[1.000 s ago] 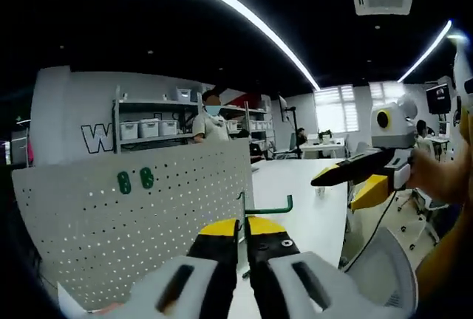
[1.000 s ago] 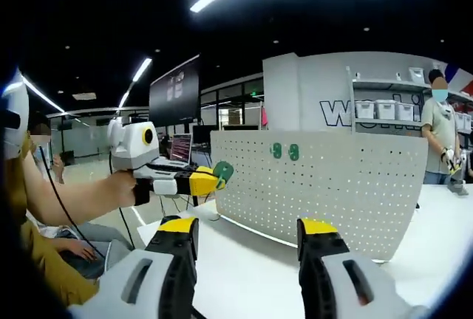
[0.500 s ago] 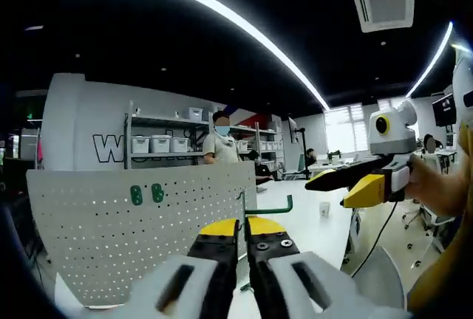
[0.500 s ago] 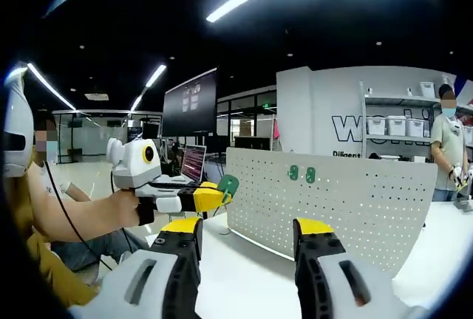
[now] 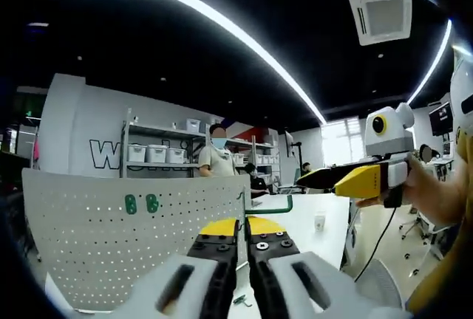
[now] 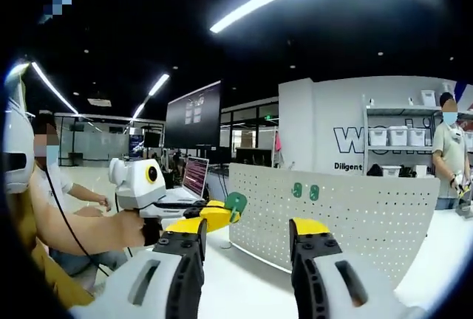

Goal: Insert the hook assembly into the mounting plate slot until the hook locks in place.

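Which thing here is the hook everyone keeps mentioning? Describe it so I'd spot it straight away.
Start at the big white pegboard standing on the white table. By its edge, the left hand-held gripper has its yellow-tipped jaws shut on the hook: a thin green L-shaped rod with an upturned end. The two green tabs on the board are short and flat, whereas the hook is long and bent.

A green hook (image 5: 267, 207) is held upright between yellow-tipped jaws, its arm pointing toward 3 o'clock. A white perforated mounting plate (image 5: 111, 238) stands upright at 9 o'clock.
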The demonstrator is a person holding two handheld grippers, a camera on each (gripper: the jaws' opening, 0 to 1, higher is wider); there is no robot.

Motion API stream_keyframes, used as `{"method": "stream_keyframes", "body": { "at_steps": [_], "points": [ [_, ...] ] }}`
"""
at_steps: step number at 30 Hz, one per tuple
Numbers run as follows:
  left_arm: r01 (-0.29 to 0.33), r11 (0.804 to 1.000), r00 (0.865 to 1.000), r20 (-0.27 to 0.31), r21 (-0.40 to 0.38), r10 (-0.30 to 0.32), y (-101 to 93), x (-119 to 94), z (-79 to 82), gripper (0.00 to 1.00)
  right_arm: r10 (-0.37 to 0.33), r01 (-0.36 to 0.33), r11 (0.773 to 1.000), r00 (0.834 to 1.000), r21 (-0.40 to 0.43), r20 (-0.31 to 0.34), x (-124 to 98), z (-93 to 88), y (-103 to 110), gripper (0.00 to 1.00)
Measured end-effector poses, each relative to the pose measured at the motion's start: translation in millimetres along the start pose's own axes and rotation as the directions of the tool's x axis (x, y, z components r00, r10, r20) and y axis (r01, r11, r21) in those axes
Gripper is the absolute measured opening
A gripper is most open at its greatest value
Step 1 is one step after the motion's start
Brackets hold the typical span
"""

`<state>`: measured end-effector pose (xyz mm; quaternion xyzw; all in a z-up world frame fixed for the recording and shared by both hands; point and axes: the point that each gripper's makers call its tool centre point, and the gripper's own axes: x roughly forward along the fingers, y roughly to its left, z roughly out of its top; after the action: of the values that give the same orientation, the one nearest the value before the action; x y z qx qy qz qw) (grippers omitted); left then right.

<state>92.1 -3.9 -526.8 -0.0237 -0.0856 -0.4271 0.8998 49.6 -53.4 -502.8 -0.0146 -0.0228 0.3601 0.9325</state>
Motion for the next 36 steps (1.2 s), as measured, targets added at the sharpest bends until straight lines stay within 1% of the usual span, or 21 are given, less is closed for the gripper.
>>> {"method": "stream_keyframes", "body": {
  "at_steps": [3, 5, 8, 12, 16, 20, 24, 25, 29, 32, 36],
  "points": [
    [-0.002, 1.0, 1.0, 0.003, 0.001, 0.002, 2.6, 2, -0.5, 0.03, 0.003, -0.003, 1.0, 1.0, 0.0, -0.004, 4, 0.9, 0, 0.42],
    [0.0, 1.0, 1.0, 0.015, -0.008, 0.0, 3.4, 2, 0.0, 0.03, 0.006, -0.006, 1.0, 1.0, 0.0, -0.002, 6, 1.7, 1, 0.41],
    [-0.016, 1.0, 0.999, 0.036, -0.023, 0.016, 7.1, 3, -1.0, 0.03, 0.013, -0.013, 1.0, 1.0, -0.001, -0.003, 11, 2.0, 4, 0.4],
    [-0.016, 0.999, 0.999, 0.046, -0.046, 0.018, 9.9, 3, -1.9, 0.03, 0.025, -0.025, 1.0, 1.0, 0.003, -0.009, 19, 2.1, 8, 0.37],
    [-0.016, 0.999, 0.999, 0.051, -0.038, 0.018, 9.4, 4, -0.5, 0.03, 0.028, -0.028, 1.0, 1.0, 0.015, 0.004, 28, 5.7, 9, 0.35],
    [-0.012, 0.999, 0.998, 0.057, -0.029, 0.014, 9.4, 4, 0.5, 0.03, 0.039, -0.039, 0.999, 0.999, 0.015, 0.0, 35, 5.4, 12, 0.35],
    [-0.018, 1.0, 0.998, 0.063, -0.021, 0.02, 13.1, 2, 1.7, 0.04, 0.044, -0.044, 0.999, 0.999, 0.024, -0.011, 41, 2.2, 13, 0.33],
    [-0.026, 0.999, 0.997, 0.073, -0.021, 0.028, 14.7, 1, 2.7, 0.04, 0.047, -0.046, 0.999, 0.999, 0.029, -0.015, 43, 1.1, 13, 0.33],
    [-0.03, 0.999, 0.997, 0.074, -0.024, 0.032, 14.7, -1, 1.8, 0.04, 0.051, -0.05, 0.998, 0.998, 0.045, -0.031, 49, -3.1, 16, 0.3],
    [-0.039, 0.999, 0.996, 0.081, -0.033, 0.042, 15.2, -3, 2.0, 0.04, 0.051, -0.049, 0.997, 0.998, 0.057, -0.023, 52, -0.3, 17, 0.29],
    [-0.066, 0.998, 0.991, 0.118, -0.021, 0.068, 15.3, -6, 12.6, 0.04, 0.059, -0.06, 0.994, 0.998, 0.096, 0.01, 54, 7.1, 22, 0.26]
  ]
}}
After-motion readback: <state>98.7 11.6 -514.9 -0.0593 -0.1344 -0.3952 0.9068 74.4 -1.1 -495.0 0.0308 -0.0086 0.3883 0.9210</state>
